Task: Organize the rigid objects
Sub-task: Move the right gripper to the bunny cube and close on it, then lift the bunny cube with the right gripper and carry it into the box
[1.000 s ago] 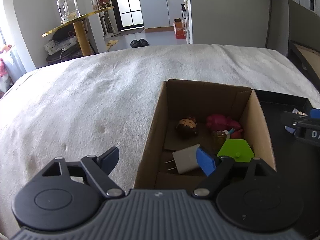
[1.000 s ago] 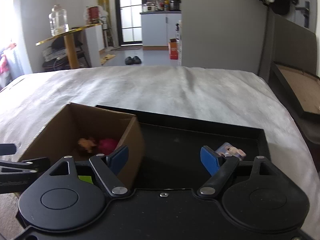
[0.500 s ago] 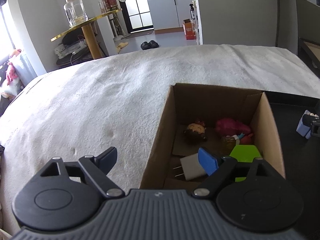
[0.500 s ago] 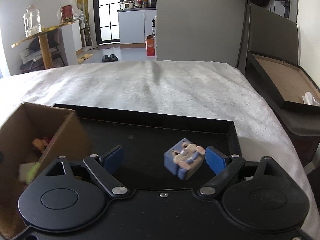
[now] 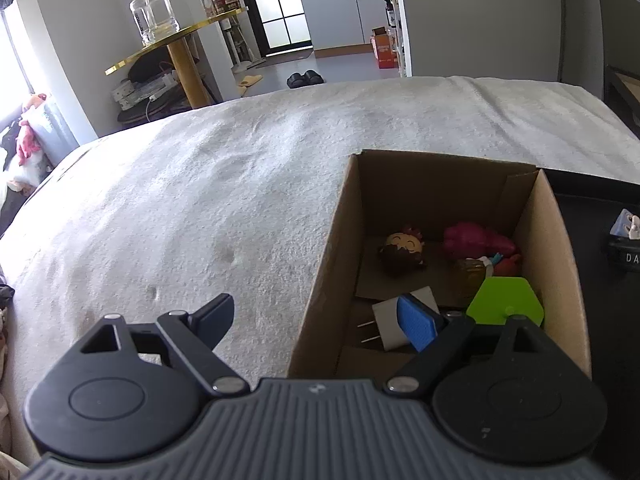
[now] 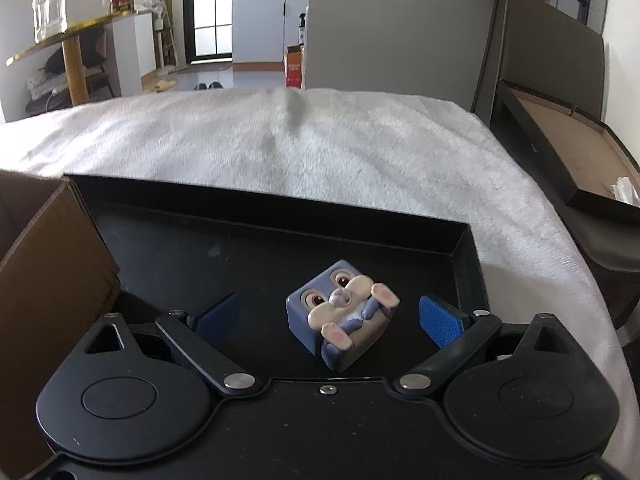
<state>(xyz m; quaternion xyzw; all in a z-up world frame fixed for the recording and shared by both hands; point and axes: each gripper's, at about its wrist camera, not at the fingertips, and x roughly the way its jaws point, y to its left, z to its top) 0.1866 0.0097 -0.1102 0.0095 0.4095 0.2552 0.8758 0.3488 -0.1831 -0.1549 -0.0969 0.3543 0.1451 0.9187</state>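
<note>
Your left gripper hangs over the near left corner of the cardboard box, which sits on the white blanket. Its jaws are spread wide and hold nothing. One blue pad is over the blanket and the other is over the inside of the box.

Inside the box, from left to right, you can see a white plug near the front, a little doll head with a smiling face farther back, a pink toy in the back right corner, and a bright green flat piece leaning by the right wall.

Just to the right of the box is the black tray. The two look like they touch. A blue bunny cube rests tilted on the tray floor, toward the right side.

Your right gripper is low over the tray. Its jaws have just been opening and now stand wide apart. The bunny cube is between them, closer to the right pad, but neither pad presses on it.
</note>
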